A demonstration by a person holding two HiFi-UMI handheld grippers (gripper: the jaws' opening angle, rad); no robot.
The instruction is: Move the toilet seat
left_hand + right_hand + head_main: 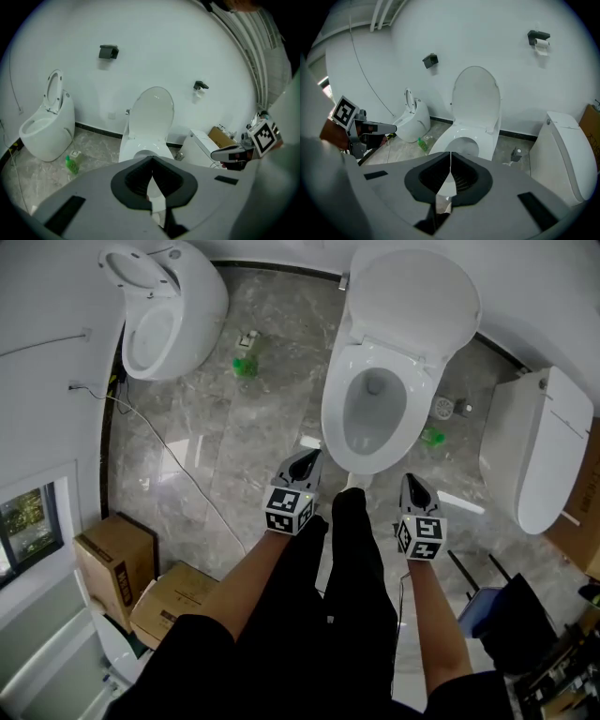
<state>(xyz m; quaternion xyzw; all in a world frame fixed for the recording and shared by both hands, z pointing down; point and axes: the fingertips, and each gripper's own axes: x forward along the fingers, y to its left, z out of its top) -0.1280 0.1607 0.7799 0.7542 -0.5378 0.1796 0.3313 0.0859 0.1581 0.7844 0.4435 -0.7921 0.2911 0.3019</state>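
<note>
Standing over a white ceramic toilet bowl (375, 423) on a grey marbled floor (244, 456), facing the wall. Behind the bowl, tipped up and leaning back: a white oval plastic lid (412, 296). Flat around the bowl opening, what reads as the white ring-shaped toilet seat (334, 418), down on the rim, though hard to separate from the porcelain at this size.

Just short of the bowl's front edge and to its left, the left gripper (305, 463); matching it on the other side, the right gripper (414, 486). Both aimed forward and downward at the bowl. Jaws pressed together on each, with nothing pinched between them, plain in both gripper views. Probably carried shut as blunt tips, better for hooking under or nudging a hinged part than for clamping it. Set one to each side, likely to take the seat evenly near its front, farthest from the hinge, for the easiest swing. Not yet touching anything.

Well apart: a second white toilet (169, 310) at far left, a green plastic bottle (245, 365) on the floor, a closed white toilet (539, 446) at right.
</note>
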